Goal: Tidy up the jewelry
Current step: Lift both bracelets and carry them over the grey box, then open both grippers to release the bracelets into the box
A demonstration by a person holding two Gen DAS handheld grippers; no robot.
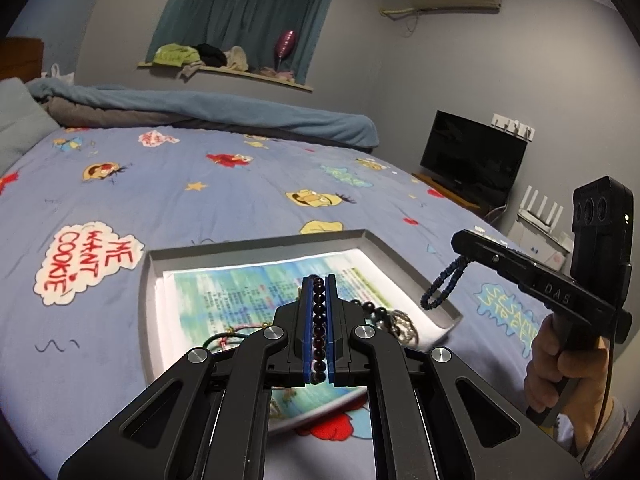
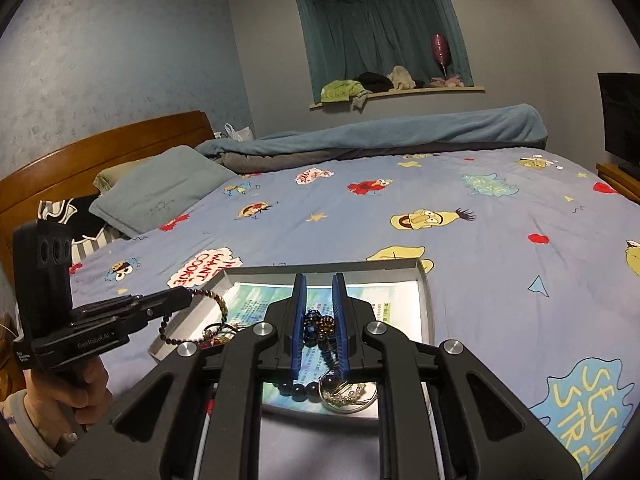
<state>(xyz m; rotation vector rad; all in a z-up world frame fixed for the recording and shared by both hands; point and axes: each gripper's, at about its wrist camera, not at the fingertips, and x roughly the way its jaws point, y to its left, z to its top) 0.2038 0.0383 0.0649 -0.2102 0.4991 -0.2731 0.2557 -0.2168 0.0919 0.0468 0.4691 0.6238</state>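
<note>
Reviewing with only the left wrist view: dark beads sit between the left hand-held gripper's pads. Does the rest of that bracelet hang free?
Observer: Yes. From the right wrist view, the bead bracelet hangs as an open loop from the tip of the left hand-held gripper.
Operator: And what sits between the right one's pads? I see only a blue loop dangling.
Observer: The right hand-held gripper is shut on a blue cord that carries a cluster of golden-brown beads.
</note>
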